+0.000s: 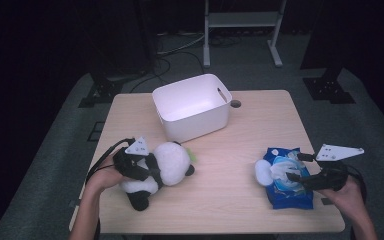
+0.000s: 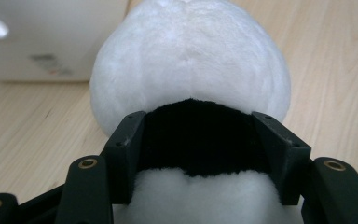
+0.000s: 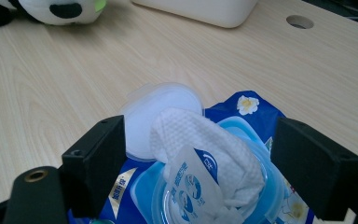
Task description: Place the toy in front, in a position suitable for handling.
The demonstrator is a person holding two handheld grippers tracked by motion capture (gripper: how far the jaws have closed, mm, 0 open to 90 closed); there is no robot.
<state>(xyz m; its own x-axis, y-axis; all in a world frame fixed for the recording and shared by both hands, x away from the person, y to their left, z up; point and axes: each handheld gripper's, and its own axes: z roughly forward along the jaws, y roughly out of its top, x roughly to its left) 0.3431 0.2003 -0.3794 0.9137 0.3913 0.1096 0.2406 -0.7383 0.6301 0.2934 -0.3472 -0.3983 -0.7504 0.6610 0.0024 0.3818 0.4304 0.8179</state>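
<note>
On the desk [image 1: 230, 170], the left gripper [image 2: 198, 140] has its fingers closed around the toy panda [image 1: 157, 167] near the white bin [image 1: 192, 105]. The right gripper [image 3: 200, 158] hangs spread wide over the wipes pack [image 1: 285, 180], gripping nothing, a wipe [image 3: 205, 144] poking up between its fingers.

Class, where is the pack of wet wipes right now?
In the high view, the pack of wet wipes lies at the table's right front, lid open, between the right gripper's jaws.
</note>
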